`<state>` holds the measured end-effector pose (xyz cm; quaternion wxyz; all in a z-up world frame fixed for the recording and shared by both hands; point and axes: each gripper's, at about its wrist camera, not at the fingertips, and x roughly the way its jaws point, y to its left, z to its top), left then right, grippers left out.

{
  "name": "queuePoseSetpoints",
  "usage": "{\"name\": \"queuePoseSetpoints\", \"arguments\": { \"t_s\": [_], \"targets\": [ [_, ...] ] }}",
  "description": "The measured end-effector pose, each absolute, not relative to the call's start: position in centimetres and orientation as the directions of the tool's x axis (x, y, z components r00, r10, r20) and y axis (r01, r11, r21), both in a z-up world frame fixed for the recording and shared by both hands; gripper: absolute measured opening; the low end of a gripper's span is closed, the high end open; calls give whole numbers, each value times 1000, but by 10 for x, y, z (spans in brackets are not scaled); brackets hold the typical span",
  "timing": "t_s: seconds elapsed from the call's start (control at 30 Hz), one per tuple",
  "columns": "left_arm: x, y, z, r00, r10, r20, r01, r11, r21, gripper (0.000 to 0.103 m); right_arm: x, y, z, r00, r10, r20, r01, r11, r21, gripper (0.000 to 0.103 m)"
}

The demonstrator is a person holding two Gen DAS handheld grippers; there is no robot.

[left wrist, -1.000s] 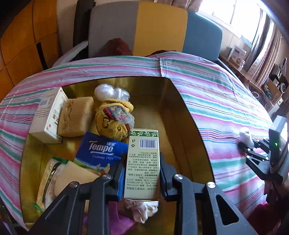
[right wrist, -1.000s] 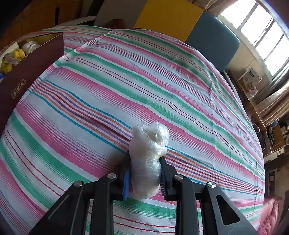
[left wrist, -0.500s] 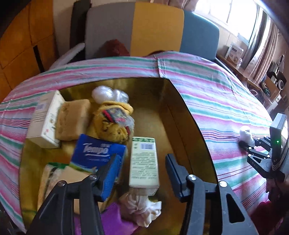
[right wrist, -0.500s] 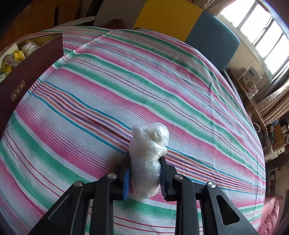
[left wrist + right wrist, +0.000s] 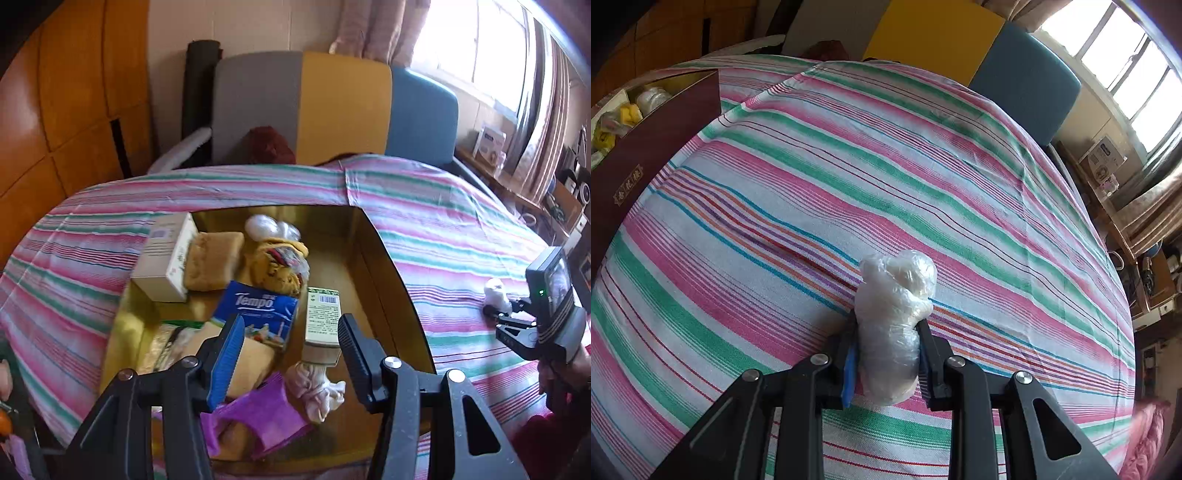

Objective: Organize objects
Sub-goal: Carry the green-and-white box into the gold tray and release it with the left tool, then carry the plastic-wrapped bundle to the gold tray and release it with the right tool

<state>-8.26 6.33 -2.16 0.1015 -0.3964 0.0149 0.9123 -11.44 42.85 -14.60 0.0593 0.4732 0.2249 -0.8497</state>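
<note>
My left gripper is open and empty above the gold-lined box. The green-and-white carton lies in the box between the fingers' line, free of them. Beside it lie a blue Tempo tissue pack, a yellow wrapped bundle, a tan block, a white carton, a purple sheet and a white cloth knot. My right gripper is shut on a white plastic-wrapped bundle just above the striped cloth; it shows at the right of the left wrist view.
The box's maroon outer wall stands at the far left of the right wrist view. The striped tablecloth covers the table. A grey, yellow and blue chair back stands behind it. Shelves with clutter line the right side.
My left gripper opened and let go of the green-and-white carton, which now lies in the box, then drew back and up. My right gripper kept still with its bundle.
</note>
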Motion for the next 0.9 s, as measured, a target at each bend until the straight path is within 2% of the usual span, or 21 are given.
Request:
{"name": "queuePoseSetpoints", "arguments": {
  "t_s": [0.47,0.73,0.9],
  "targets": [
    [-61,23,-20,-667,160,-728,-130,-987,-98,53,-117,428,-144,-537,115,-836,206,-943,-262,27],
    [-50,-8,-34,-662,151,-734,-85,-988,-126,53,-110,439,-139,-508,84,-857,60,-989,-132,27],
    [-45,-33,-47,-639,144,-755,-32,-986,-161,53,-104,436,-136,-486,26,-874,46,-997,-56,27]
  ]
}}
